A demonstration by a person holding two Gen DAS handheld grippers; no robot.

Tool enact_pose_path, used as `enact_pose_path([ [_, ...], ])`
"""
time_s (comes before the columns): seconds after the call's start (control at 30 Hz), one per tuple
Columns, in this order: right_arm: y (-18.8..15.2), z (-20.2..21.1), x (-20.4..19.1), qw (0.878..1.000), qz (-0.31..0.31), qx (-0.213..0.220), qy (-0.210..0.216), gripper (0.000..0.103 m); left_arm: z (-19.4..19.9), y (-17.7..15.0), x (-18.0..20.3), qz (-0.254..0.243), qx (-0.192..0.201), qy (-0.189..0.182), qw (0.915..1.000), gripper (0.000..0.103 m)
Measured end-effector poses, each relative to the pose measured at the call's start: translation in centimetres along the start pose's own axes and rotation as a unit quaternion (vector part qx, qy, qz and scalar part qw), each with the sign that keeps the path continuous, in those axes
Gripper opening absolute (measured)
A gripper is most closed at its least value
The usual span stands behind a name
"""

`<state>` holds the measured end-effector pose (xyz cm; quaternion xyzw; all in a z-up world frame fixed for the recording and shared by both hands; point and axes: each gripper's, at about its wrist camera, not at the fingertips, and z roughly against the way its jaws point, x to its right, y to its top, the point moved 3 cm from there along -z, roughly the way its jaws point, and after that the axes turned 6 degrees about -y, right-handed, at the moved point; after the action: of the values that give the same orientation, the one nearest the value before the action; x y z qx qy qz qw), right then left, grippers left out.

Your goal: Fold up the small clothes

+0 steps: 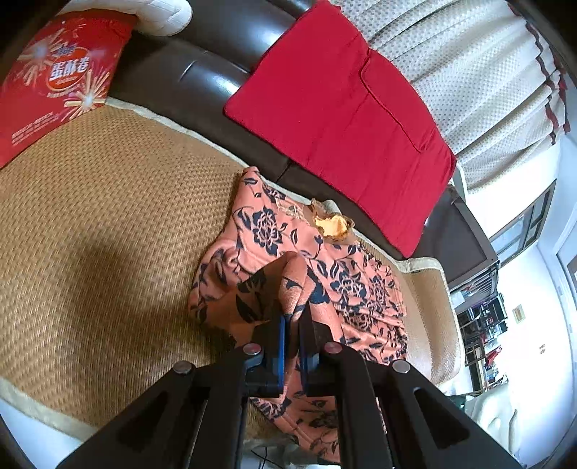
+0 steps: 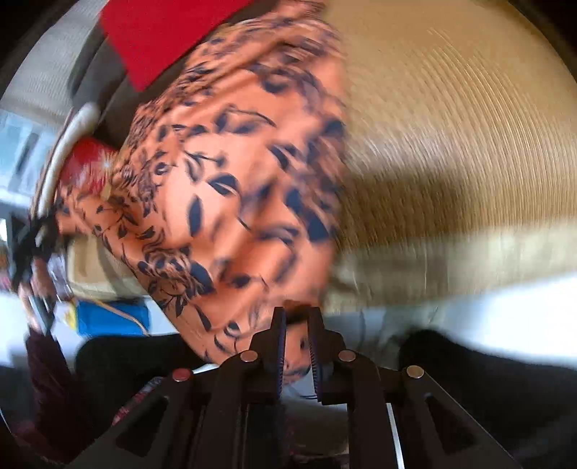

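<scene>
The orange garment [image 1: 288, 252] with its dark navy flower print lies crumpled on the woven straw mat [image 1: 108, 234] covering the sofa seat, near a red cushion [image 1: 342, 119]. The left gripper [image 1: 293, 321] has its fingers clamped on a raised fold of the soft cloth. In the blurred right wrist view, the right gripper [image 2: 296, 317] has its fingers pinched on the garment's near edge.

a woven rattan mat [image 1: 108, 231] with a pale cloth border covers the seat of a dark brown leather sofa [image 1: 202, 72]. a red cushion [image 1: 339, 119] leans on the sofa's backrest, and a red printed gift bag [image 1: 54, 79] stands at the mat's far left corner beside a white quilted pillow [image 1: 162, 14]. behind the sofa hangs a cream dotted curtain [image 1: 468, 72] with dark red trim. daylight comes through a window [image 1: 523, 231] at the right (white walls around it), above cluttered shelves [image 1: 483, 324]. the right wrist view is motion-blurred; the mat [image 2: 450, 126] fills its right side.
</scene>
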<state>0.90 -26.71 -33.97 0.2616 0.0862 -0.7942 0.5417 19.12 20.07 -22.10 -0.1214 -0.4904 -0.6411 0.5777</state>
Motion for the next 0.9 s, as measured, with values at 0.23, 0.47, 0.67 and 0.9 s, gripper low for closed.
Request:
enact_pose_path([
  [0.23,-1.7,-2.2,2.6,0.993,-0.093,0.011,0.076,0.086,1.6,-1.1,0.3,-0.007,0.001,0.019,0.9998,0.006],
  [0.47,-2.0,-6.4,-0.3,0.992,-0.081,-0.016,0.093,0.008,2.4,-1.4,0.3,-0.003,0.001,0.028,0.9996,0.006],
  [0.67,0.7,1.5,-3.5,0.983,-0.042,0.068,0.165,0.007,2.6,0.3,0.3,-0.003,-0.003,0.029,0.9996,0.006],
  [0.9,14.1,11.5,-3.9,0.956,-0.046,0.210,0.201,0.007,-1.9,7.1,1.1,-0.009,-0.009,0.036,0.9993,0.006],
])
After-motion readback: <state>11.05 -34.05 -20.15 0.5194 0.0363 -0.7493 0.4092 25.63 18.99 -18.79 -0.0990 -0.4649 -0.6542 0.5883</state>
